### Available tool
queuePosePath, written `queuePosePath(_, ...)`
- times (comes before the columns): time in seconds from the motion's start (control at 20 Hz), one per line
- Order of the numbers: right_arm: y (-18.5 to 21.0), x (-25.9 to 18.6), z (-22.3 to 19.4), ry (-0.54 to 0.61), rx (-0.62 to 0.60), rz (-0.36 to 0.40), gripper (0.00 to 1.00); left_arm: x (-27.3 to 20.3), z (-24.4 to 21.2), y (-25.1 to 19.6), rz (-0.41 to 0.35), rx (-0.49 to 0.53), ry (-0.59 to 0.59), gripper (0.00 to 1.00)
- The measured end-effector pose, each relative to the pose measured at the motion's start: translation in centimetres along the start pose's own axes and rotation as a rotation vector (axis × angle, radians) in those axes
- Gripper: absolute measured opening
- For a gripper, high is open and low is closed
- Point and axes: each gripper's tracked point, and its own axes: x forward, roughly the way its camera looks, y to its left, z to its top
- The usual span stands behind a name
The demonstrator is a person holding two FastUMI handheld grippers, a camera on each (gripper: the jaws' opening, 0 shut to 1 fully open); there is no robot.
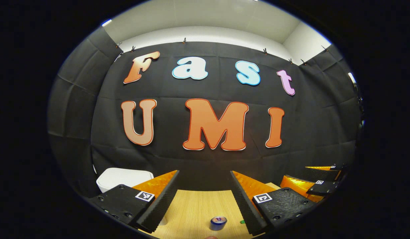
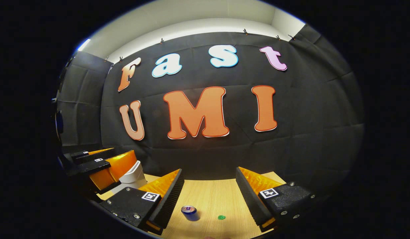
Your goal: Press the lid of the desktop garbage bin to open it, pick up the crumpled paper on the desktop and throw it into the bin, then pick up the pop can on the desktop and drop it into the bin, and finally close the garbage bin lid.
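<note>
One pop can, one bin, two tools

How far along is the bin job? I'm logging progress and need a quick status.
Nothing looks done yet. The white bin appears to have its lid down, and the pop can stands on the wooden table, so it is yet to be binned. Both the left gripper and the right gripper are open and hold nothing. I can't see the crumpled paper, so its status is unclear. Likely all steps remain.
</note>
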Motion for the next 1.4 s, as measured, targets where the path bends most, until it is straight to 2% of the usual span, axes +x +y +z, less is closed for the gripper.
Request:
queuePosePath(0.3, -0.1, -0.5, -0.1, -0.001, -0.004, -0.009, 0.94, -0.6, 0.2, -0.4, -0.008, 0.006, -0.004, 0.89)
queuePosePath(0.75, -0.1, -1.0, -0.4, 0.001, -0.009, -0.009, 0.93, -1.5, 0.6, 0.6, 0.029, 0.01, -0.022, 0.89)
queuePosePath(1.0, 0.4, -1.0, -0.5, 0.001, -0.024, 0.0, 0.93, -1.9, 1.5, 1.6, 0.048, 0.022, -0.045, 0.82)
queuePosePath(1.15, 0.5, -0.9, -0.6, 0.005, -0.026, 0.002, 0.93, -1.7, 1.6, 2.2, 0.055, 0.021, -0.048, 0.72)
queuePosePath(1.4, 0.9, -0.7, -0.6, 0.008, -0.027, 0.004, 0.93, -1.7, 1.8, 2.7, 0.061, 0.021, -0.051, 0.72)
